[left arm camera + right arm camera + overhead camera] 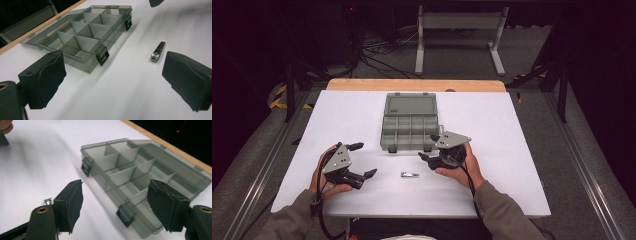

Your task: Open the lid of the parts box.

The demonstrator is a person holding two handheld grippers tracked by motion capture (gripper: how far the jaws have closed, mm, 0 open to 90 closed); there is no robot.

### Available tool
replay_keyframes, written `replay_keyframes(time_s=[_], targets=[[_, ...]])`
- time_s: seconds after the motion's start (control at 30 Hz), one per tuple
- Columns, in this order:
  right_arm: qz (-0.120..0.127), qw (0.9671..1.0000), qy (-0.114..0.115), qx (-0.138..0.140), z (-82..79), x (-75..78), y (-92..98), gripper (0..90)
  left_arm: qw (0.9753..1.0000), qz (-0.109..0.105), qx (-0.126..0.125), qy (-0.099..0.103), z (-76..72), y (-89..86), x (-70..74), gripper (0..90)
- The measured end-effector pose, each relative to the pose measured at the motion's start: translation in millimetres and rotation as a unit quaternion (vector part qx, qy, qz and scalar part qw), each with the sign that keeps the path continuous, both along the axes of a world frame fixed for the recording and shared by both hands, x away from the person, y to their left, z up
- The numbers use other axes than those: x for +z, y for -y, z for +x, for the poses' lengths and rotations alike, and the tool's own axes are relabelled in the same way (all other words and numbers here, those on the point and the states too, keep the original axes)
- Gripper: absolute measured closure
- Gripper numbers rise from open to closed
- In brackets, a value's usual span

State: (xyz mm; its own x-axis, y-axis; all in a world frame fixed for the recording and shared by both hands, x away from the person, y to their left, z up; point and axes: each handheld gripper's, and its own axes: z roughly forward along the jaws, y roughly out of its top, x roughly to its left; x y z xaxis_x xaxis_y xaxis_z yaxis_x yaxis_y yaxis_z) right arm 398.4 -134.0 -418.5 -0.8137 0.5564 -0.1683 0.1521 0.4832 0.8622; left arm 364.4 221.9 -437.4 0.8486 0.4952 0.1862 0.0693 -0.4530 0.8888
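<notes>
Right hand-held gripper (434,147): jaws spread wide, empty, poised near the front right corner of the open compartment box (410,121). Left hand-held gripper (362,159): jaws likewise parted, empty, toward the bench's (522,165) front left. Nail clipper (410,174): flat on the bench between both, close to the front edge, long axis parallel to that edge; slightly nearer the right hand-held gripper, lying front-left of its jaws, apart from the box.
</notes>
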Motion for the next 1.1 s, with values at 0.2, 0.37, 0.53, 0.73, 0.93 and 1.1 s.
replay_keyframes(time_s=[0.2, 0.37, 0.53, 0.73, 0.93, 1.1], targets=[[-0.007, 0.9994, -0.022, 0.027, -6.6, -6.6, -7.6, 30.7, 1.0000, -0.002, 0.004, -0.001, -11.6, -7.2, -2.7, 4.4], [-0.019, 0.9965, -0.046, 0.067, -8.2, -12.9, -17.7, 35.5, 0.9999, -0.009, 0.005, -0.003, -20.4, -10.4, -4.3, 4.3], [-0.031, 0.9916, -0.074, 0.102, -8.1, -20.1, -29.2, 42.6, 0.9999, -0.015, 0.006, 0.003, -25.8, -13.4, -1.9, 4.1], [-0.048, 0.9851, -0.103, 0.130, -7.5, -31.1, -42.5, 44.9, 0.9998, -0.019, 0.008, 0.007, -24.9, -15.0, -1.3, 4.2], [-0.072, 0.9813, -0.115, 0.136, -7.0, -39.2, -51.7, 48.3, 0.9998, -0.021, 0.002, -0.001, -24.6, -13.4, -2.9, 4.3], [-0.081, 0.9792, -0.123, 0.139, -4.4, -42.4, -56.3, 53.5, 0.9998, -0.019, 0.000, -0.007, -24.3, -16.6, -4.4, 4.4]])
